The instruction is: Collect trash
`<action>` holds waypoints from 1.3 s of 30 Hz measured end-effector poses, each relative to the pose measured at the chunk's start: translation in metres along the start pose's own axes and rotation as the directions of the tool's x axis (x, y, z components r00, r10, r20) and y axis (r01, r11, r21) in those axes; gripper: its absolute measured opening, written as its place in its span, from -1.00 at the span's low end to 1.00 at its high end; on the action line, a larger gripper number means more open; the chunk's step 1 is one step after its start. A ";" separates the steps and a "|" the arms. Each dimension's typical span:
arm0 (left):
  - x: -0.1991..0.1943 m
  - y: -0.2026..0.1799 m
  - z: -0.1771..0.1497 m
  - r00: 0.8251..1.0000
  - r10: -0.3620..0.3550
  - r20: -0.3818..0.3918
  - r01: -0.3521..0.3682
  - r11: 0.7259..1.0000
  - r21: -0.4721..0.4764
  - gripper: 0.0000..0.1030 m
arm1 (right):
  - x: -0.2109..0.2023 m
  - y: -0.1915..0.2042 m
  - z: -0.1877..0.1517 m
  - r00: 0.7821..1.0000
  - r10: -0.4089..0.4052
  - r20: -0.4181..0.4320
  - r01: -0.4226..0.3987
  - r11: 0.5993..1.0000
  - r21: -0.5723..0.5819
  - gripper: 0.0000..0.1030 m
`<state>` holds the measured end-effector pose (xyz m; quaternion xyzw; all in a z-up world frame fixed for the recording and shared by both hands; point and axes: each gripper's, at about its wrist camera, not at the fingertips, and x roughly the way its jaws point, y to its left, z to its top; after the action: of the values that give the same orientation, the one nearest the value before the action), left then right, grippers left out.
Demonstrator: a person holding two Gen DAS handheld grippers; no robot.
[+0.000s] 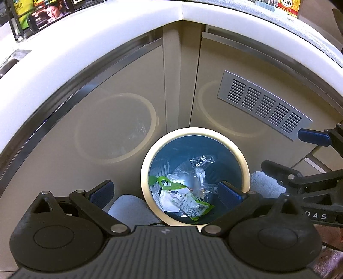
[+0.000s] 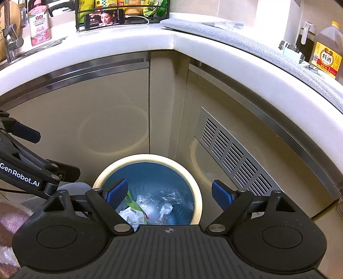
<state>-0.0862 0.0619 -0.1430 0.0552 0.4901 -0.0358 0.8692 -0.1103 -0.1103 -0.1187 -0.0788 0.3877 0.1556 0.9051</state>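
Observation:
A round bin with a cream rim [image 1: 148, 161] and a blue inside stands on the floor in the cabinet corner; it also shows in the right wrist view [image 2: 198, 199]. In it lie a green and white wrapper [image 1: 184, 199] [image 2: 133, 209] and crumpled clear plastic [image 1: 197, 169] [image 2: 165, 199]. My left gripper [image 1: 166, 193] is open and empty above the bin's near rim. My right gripper [image 2: 169, 193] is open and empty over the bin. Each gripper shows at the edge of the other's view: the right one [image 1: 300, 154] and the left one [image 2: 32, 150].
Beige cabinet doors [image 1: 107, 107] meet in a corner behind the bin, one with a metal vent grille [image 2: 231, 156]. A white countertop [image 2: 150, 40] runs above, with a phone [image 2: 105, 19], a pink detergent bottle [image 2: 38, 25], a cooking wine bottle [image 2: 328, 53] and a grey mat [image 2: 257, 45].

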 end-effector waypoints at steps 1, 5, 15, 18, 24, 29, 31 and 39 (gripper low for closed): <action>0.000 0.000 0.000 1.000 0.000 -0.001 0.000 1.000 0.001 0.99 | 0.000 0.000 0.000 1.000 0.000 0.000 0.000 1.000 0.000 0.69; 0.000 0.000 0.000 1.000 0.000 -0.001 0.000 1.000 0.000 0.99 | 0.000 0.000 0.000 1.000 0.001 -0.002 -0.001 1.000 0.000 0.69; 0.001 0.000 0.001 1.000 -0.001 -0.003 0.001 1.000 0.000 0.99 | 0.003 0.000 0.001 1.000 0.001 -0.011 -0.001 1.000 0.002 0.69; 0.001 0.001 0.001 1.000 -0.001 -0.004 0.001 1.000 0.001 0.99 | 0.004 -0.001 0.001 1.000 0.002 -0.011 -0.002 1.000 0.002 0.70; 0.001 0.000 0.001 1.000 0.000 -0.004 0.000 1.000 0.001 0.99 | 0.005 0.000 0.000 1.000 0.001 -0.014 -0.001 1.000 0.006 0.70; 0.001 0.000 0.000 1.000 0.000 -0.003 0.000 1.000 0.003 0.99 | 0.006 -0.001 -0.001 1.000 0.000 -0.017 0.000 1.000 0.008 0.70; 0.000 0.000 -0.001 1.000 0.001 -0.002 -0.001 1.000 0.005 0.99 | 0.006 -0.001 -0.001 1.000 0.000 -0.018 0.001 1.000 0.011 0.70; -0.004 0.001 -0.001 1.000 0.009 0.021 -0.009 1.000 0.013 0.99 | 0.004 -0.004 -0.001 1.000 -0.014 0.001 0.014 0.999 0.029 0.70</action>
<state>-0.0886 0.0630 -0.1397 0.0629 0.4805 -0.0358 0.8740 -0.1071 -0.1138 -0.1221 -0.0682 0.3887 0.1439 0.9075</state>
